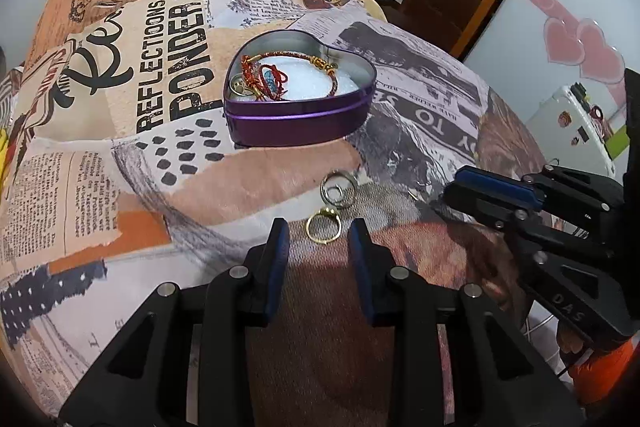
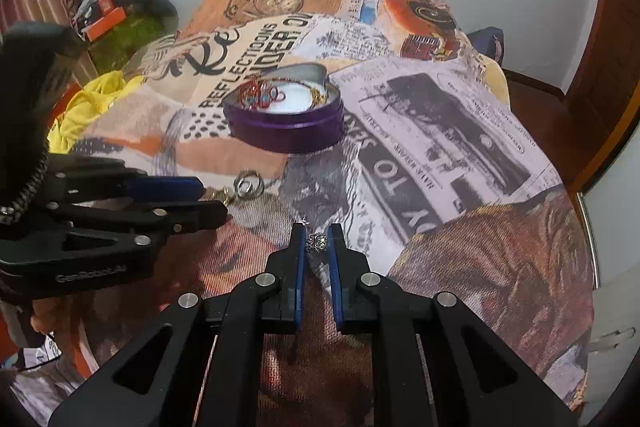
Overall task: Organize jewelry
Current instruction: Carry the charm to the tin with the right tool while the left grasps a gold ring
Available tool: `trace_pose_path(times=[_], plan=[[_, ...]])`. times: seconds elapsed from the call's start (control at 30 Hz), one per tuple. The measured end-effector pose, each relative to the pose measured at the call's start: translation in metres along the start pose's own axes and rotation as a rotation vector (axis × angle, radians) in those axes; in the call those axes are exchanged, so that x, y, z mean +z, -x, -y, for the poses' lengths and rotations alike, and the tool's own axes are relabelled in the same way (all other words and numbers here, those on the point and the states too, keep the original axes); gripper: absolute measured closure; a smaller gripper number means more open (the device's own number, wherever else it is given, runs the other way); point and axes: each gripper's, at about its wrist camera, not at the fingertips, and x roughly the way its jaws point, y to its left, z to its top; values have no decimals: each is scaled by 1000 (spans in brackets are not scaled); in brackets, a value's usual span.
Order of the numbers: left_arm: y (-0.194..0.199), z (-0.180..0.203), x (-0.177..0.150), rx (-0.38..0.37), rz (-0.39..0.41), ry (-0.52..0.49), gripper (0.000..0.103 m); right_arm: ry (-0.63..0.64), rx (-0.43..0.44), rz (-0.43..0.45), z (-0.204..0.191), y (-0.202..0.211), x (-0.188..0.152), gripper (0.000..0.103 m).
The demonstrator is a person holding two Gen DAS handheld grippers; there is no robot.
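Near the front edge of the bed (image 1: 120, 131), on that newspaper-print blanket, both tongs are going after loose rings at once. Left gripper (image 1: 318, 231) is wide open with nothing in it, its fingers straddling a gold ring (image 1: 323, 225) lying flat just off the tips. Right gripper (image 2: 317, 237) is nearly closed, and a small sparkly silver ring (image 2: 317, 242) sits right between the pads; whether it's actually clamped or just framed, I honestly can't tell from this angle. A pair of silver rings (image 1: 339, 187) lies a bit further in, between the gold one and the purple heart tin (image 1: 296, 125), which sits mid-bed with red cord bracelets already inside on white padding. If I were doing this bit, I'd get the right pads squarely on the band, not the stone, since a tiny ring will probably squirt out sideways on soft fabric. Squeeze gently, lift straight up, check it's holding before swinging over to the tin. For the gold one, press the left tips slightly into the blanket so a pad gets under the edge.
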Motion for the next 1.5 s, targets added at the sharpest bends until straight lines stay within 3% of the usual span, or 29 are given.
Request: trace_pose_path(times=[0.13,0.27,0.43,0.63,0.67,1.0,1.5], plan=[[-2,-2,1,-12,10,2,72,-3,1,8,2,1,4,93],[-5,6,-1,23,18,-46,74,-11,1,3,4,-3,5,93],[-7,12,-2,33,22,-76,87,-7,5,9,1,-1,6,93],[-5,14,-3,41,24,-87,89,-9,5,31,0,7,11,93],[-3,14,-4,37,27,-87,97,-9,5,35,0,8,12,93],[14,12,-10,35,43,-77,100,4,2,78,-6,19,25,93],[62,-2,13,36,168,-43,100,24,2,146,-12,27,51,93]])
